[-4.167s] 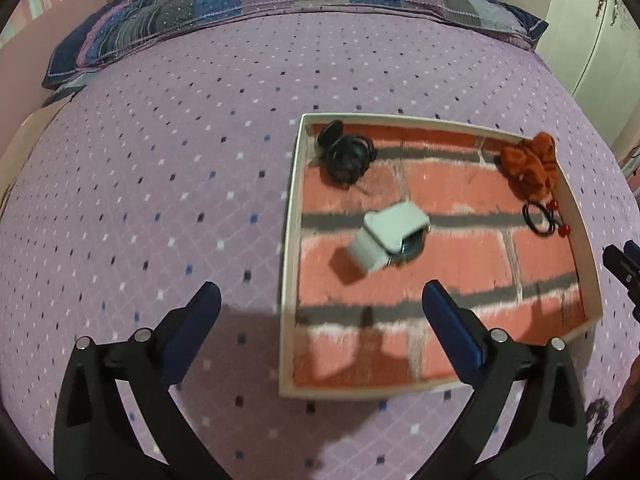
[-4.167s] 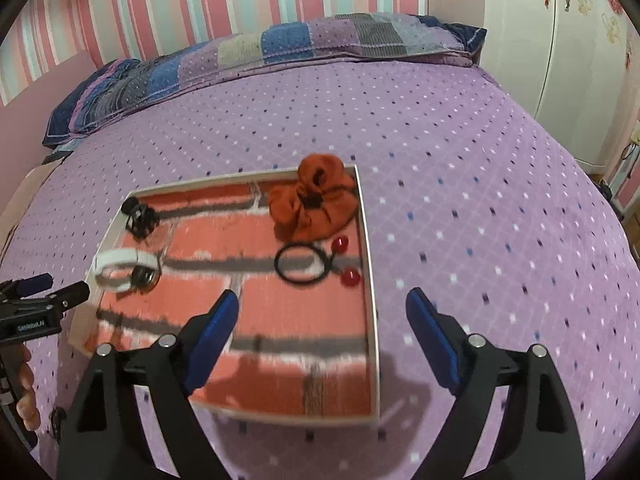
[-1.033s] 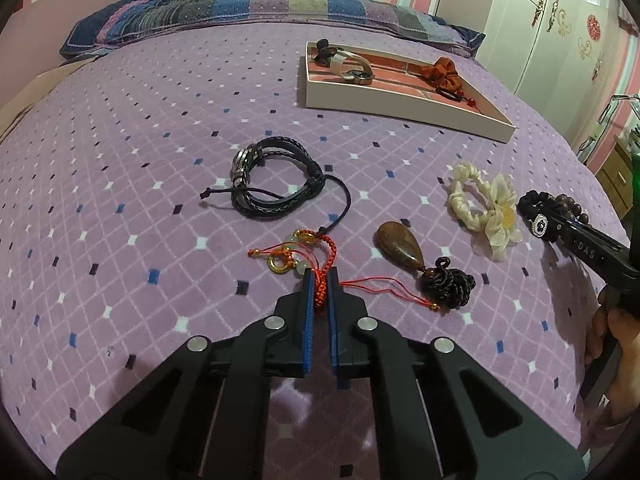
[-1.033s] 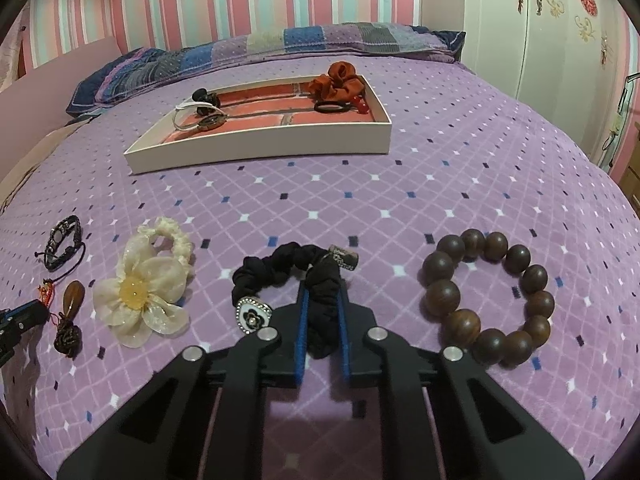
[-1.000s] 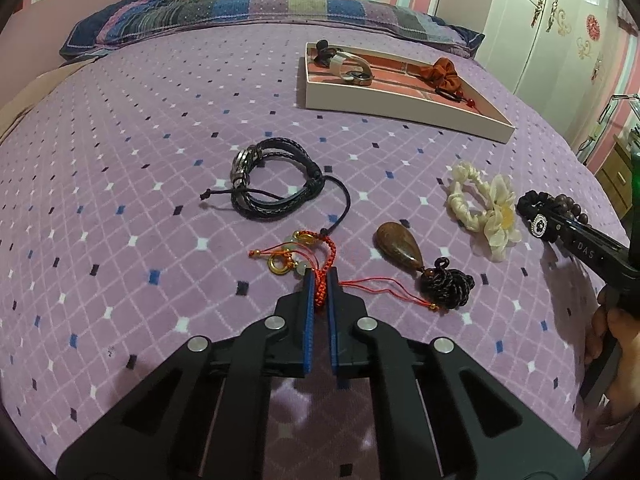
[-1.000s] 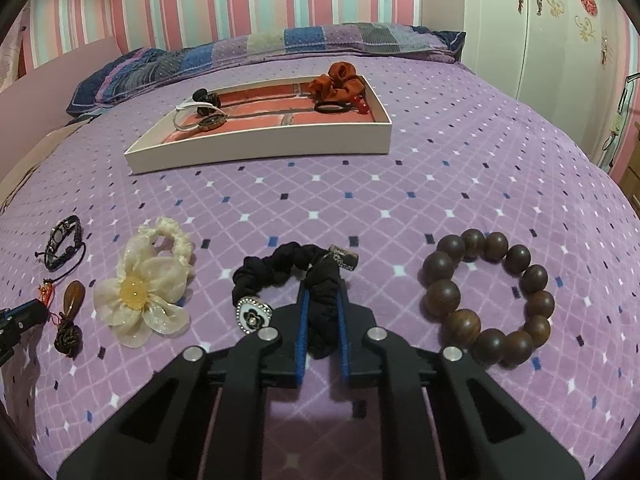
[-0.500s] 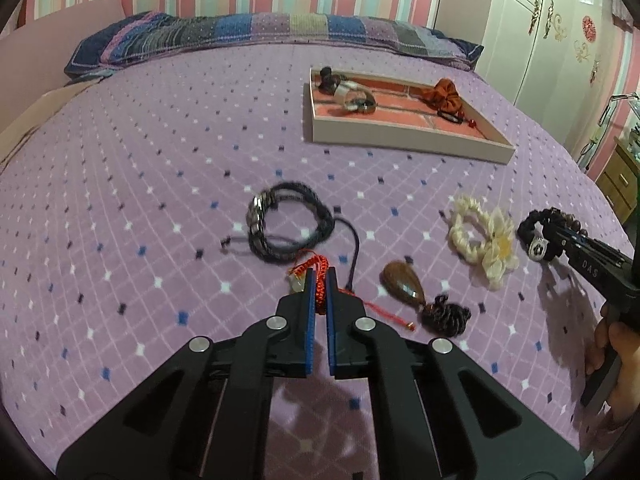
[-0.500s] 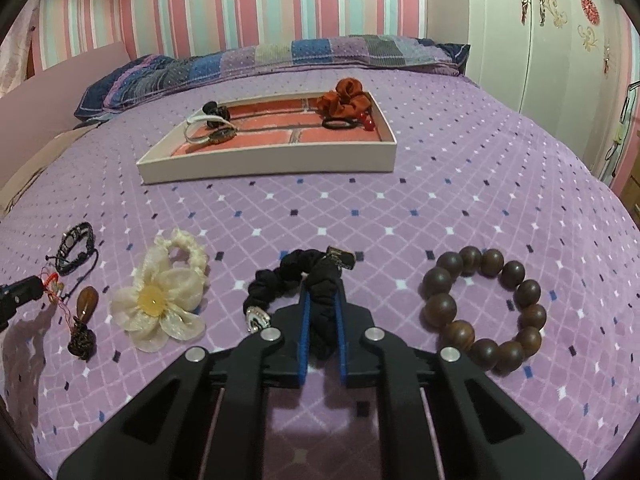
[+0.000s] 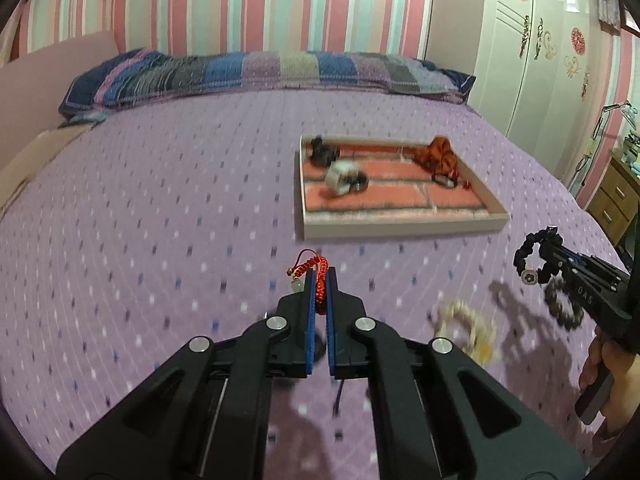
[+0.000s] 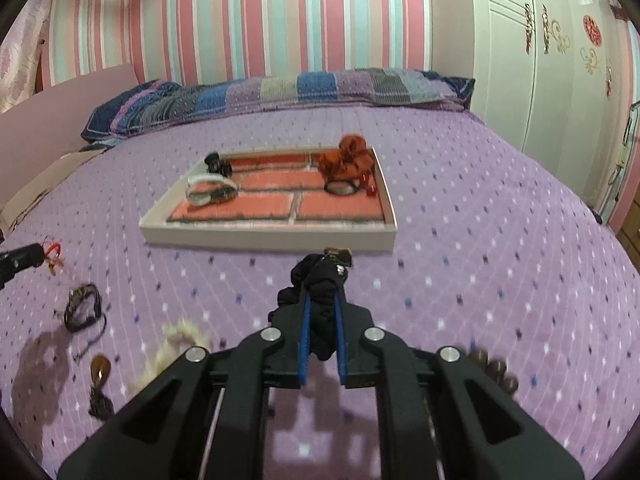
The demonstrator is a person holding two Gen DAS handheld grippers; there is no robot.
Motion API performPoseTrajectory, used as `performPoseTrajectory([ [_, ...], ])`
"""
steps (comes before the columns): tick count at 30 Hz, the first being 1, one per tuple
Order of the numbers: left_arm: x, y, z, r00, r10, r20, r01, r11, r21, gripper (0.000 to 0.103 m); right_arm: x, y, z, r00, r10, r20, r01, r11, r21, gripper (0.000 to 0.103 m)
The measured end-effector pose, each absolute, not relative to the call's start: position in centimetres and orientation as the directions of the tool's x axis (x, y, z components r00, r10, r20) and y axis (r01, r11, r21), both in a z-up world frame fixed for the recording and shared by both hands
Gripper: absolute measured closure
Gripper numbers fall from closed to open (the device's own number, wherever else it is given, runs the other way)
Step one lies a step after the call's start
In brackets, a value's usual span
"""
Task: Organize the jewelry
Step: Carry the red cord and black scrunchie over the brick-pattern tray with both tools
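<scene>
Left tongs (image 9: 319, 280) clamp red cord bracelet (image 9: 318, 276); right tongs (image 10: 320, 300) clamp black scrunchie (image 10: 320, 292).

Both grippers are raised above the bed, pointing forward. The left gripper (image 9: 319, 280) has its blue-lined jaws pressed nearly together, clamped on a red cord bracelet (image 9: 316, 276) that sticks out past the tips. The right gripper (image 10: 320, 300) is likewise closed, its jaws pinching a black scrunchie (image 10: 320, 292) bunched between them. From the left camera, the right gripper shows at the far right with the scrunchie hanging off its tip, the person's right hand (image 9: 612, 376) wrapped round its handle.
</scene>
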State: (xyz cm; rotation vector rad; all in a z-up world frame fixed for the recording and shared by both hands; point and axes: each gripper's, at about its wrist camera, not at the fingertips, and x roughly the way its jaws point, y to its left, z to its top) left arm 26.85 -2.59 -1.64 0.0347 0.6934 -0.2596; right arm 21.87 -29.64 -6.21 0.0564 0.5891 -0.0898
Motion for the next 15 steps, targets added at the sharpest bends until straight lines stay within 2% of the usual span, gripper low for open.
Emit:
performPoseTrajectory([
  [7,32.7,-5.1,0.5,0.749,-0.238,-0.618,0.261,0.964,-0.056,0.1,26.9,-29.5,-4.1,0.846,-0.076,-0.528,0.082,0.997,-0.012,0.092],
  [15,40.0,-10.0,0.2,0.722,-0.256,-0.643,0.281,0.957,-0.066,0.1,33.8,-30.1,-2.9,0.85,-0.085,-0.52,0.084,0.996,-0.025,0.092],
])
